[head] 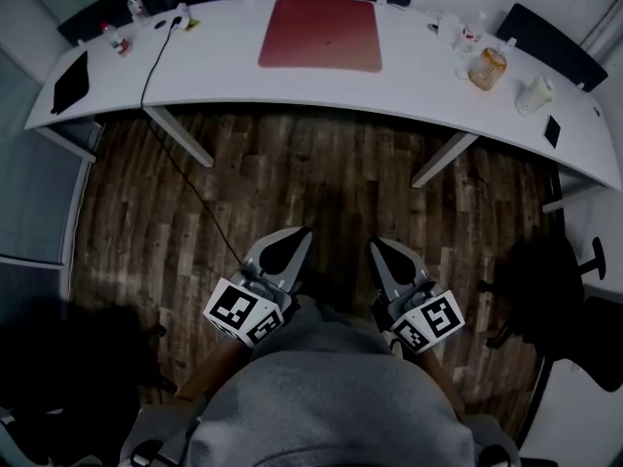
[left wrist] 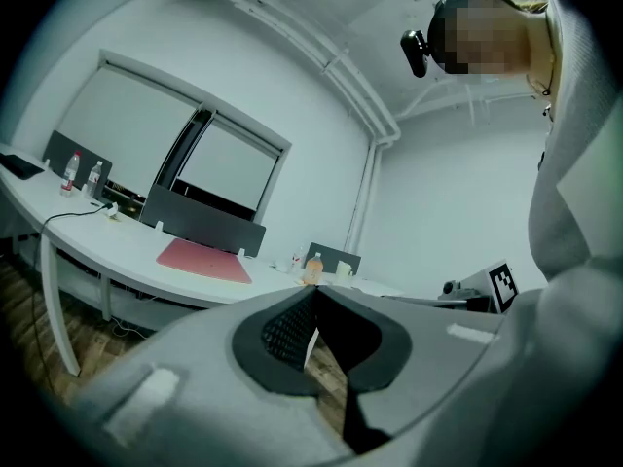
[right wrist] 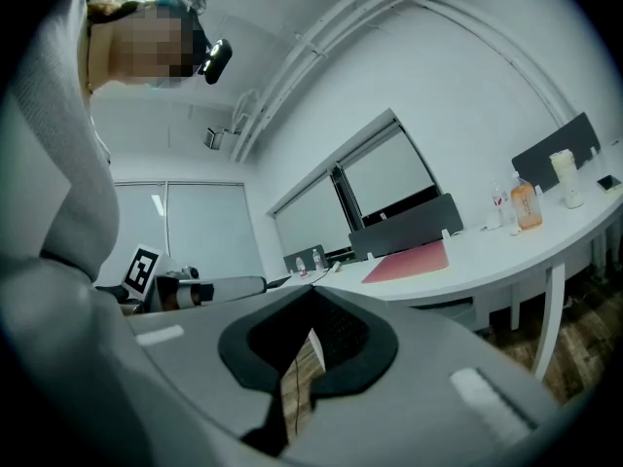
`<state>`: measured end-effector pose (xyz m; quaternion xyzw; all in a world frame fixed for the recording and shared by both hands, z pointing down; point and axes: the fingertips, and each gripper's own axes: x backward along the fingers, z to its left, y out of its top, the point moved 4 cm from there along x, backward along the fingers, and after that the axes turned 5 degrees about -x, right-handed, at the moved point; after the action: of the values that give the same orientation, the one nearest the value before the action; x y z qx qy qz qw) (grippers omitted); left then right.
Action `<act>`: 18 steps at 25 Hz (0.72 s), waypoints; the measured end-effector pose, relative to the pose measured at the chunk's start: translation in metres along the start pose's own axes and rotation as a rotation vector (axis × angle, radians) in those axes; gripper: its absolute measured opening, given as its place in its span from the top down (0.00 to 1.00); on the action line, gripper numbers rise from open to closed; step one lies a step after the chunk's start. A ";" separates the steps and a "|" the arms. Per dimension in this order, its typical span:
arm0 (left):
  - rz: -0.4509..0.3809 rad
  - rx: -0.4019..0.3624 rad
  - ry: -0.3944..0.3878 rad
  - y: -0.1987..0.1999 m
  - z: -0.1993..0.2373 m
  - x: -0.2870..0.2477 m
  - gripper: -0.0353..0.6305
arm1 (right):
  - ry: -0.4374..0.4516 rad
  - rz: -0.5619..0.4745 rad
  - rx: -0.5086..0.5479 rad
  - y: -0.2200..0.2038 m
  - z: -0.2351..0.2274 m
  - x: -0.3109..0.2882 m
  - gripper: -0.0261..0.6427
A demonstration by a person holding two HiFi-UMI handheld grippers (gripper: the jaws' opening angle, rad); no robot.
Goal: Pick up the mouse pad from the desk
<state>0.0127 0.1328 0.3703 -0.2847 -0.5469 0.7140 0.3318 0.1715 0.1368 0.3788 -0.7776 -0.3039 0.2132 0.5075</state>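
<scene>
so both tongs, left (head: 289, 248) and right (head: 387, 258), are clamped shut on nothing, red mouse pad (head: 320, 33) lying flat on the surface (head: 419, 76) well ahead, roughly centered between them

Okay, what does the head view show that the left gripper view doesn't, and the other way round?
Only the head view: the marker cube on the left gripper, and a dark chair on the floor at right.
Only the left gripper view: the window blinds behind the desk, the ceiling pipes and the person's head camera.
Both: the red mouse pad lying flat on the white desk, and the left gripper's shut, empty jaws.
</scene>
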 end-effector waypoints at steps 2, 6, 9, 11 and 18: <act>-0.006 -0.004 -0.002 0.002 -0.001 -0.005 0.95 | 0.005 0.000 -0.001 0.002 -0.003 -0.001 0.96; -0.007 -0.018 -0.006 0.003 -0.005 -0.012 0.95 | 0.009 0.003 0.009 0.005 -0.008 0.002 0.96; -0.003 -0.021 0.003 0.004 -0.005 -0.013 0.95 | 0.006 0.001 0.007 0.006 -0.013 0.004 0.96; -0.005 -0.027 0.015 0.006 -0.003 -0.010 0.95 | 0.012 0.005 0.004 0.005 -0.013 0.003 0.96; -0.014 -0.026 0.061 0.010 0.001 -0.004 0.95 | 0.042 0.018 -0.008 0.005 -0.012 -0.002 0.96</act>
<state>0.0128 0.1272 0.3608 -0.3068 -0.5476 0.6955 0.3497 0.1786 0.1259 0.3791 -0.7864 -0.2871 0.2001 0.5090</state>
